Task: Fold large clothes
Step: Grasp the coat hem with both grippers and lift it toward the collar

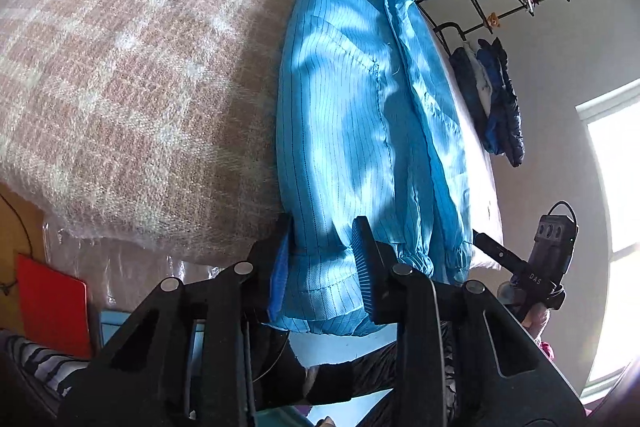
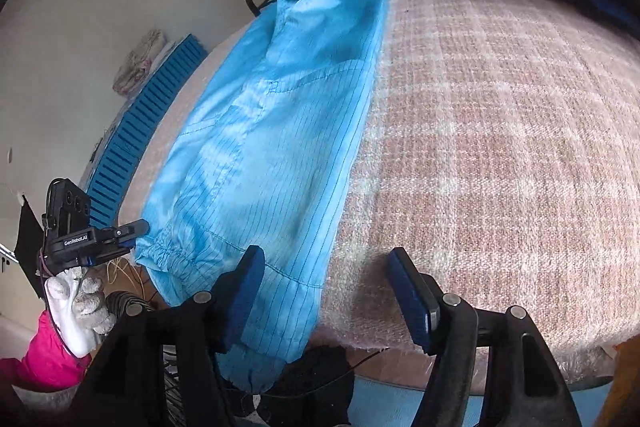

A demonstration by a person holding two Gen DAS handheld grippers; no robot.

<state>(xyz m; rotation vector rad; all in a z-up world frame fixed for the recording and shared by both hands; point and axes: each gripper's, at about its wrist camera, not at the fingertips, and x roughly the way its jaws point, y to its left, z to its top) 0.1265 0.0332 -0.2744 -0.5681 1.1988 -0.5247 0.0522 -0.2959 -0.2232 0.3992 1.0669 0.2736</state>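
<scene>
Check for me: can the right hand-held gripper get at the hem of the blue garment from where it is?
Probably yes. The right hand-held gripper is open, the blue garment hem lies by its left finger, and nothing blocks it.

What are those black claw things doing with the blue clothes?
A person is folding a big blue garment on a table covered with a pink checked blanket. It already lies as a long narrow strip. The left gripper has its fingers either side of the hem nearest the person, without pinching it. The right gripper is open by that end, holding nothing.
</scene>
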